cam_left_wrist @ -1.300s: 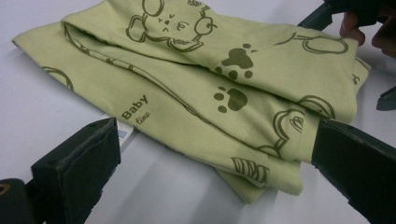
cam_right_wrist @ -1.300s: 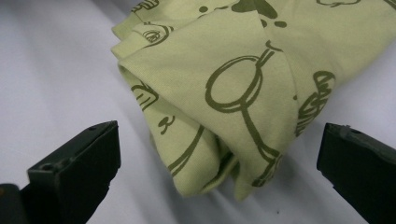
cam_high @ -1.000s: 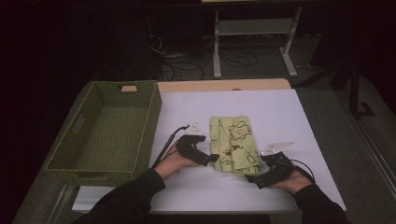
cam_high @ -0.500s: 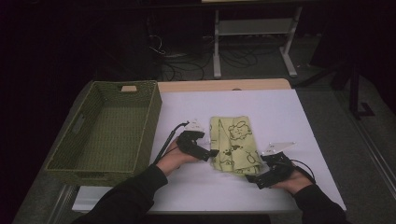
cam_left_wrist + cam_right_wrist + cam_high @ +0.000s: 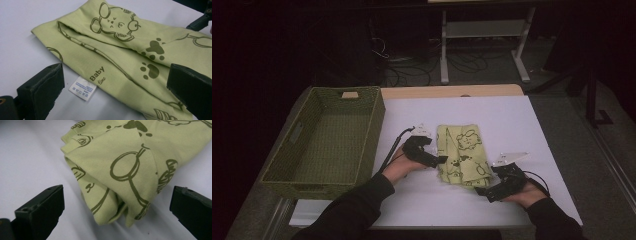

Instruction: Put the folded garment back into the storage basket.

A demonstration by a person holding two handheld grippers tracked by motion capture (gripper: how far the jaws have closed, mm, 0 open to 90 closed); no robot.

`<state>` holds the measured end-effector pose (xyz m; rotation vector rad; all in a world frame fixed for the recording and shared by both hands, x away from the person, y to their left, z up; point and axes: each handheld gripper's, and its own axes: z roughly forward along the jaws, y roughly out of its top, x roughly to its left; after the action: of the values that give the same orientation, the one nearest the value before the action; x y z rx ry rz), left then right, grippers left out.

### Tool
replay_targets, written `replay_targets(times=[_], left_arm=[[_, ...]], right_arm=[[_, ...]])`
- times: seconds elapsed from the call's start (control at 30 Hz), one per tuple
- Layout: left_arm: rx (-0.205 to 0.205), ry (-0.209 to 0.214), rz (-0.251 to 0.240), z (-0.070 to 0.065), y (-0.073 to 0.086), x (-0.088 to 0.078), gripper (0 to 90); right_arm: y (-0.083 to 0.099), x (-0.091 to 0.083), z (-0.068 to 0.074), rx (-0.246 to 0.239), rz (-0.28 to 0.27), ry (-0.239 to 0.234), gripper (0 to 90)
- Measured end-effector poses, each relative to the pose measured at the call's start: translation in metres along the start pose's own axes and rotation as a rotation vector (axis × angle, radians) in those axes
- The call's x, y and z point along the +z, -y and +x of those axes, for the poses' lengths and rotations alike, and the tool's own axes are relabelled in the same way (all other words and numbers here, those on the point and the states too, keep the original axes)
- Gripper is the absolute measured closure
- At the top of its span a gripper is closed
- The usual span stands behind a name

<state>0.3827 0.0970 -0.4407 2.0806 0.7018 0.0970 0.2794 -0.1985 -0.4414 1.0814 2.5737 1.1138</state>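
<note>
On the green cloth (image 5: 130,57) I can read "Baby" and below it a smaller word, "time". The white tag (image 5: 82,88) beside it has blue print, too small for me to read

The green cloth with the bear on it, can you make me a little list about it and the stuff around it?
cloth: light green cloth, folded, lying flat on the white table
pictures on it: a bear face, paw prints, the word Baby
label: small white label at one edge
left gripper: jaws open, at the cloth's left edge
right gripper: jaws open, at the cloth's near corner
basket: green woven, left of the cloth, nothing inside
</note>
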Motion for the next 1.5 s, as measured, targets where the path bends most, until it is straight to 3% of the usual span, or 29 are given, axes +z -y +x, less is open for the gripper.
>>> replay_targets(times=[0.8, 1.5], left_arm=[[0.017, -0.036, 0.008, 0.01, -0.018, 0.014, 0.3], [0.005, -0.078, 0.02, 0.03, -0.034, 0.028, 0.3]], right_arm=[[0.0, -0.001, 0.0, -0.002, -0.005, -0.004, 0.0], [0.0, -0.001, 0.001, -0.004, -0.007, -0.005, 0.0]])
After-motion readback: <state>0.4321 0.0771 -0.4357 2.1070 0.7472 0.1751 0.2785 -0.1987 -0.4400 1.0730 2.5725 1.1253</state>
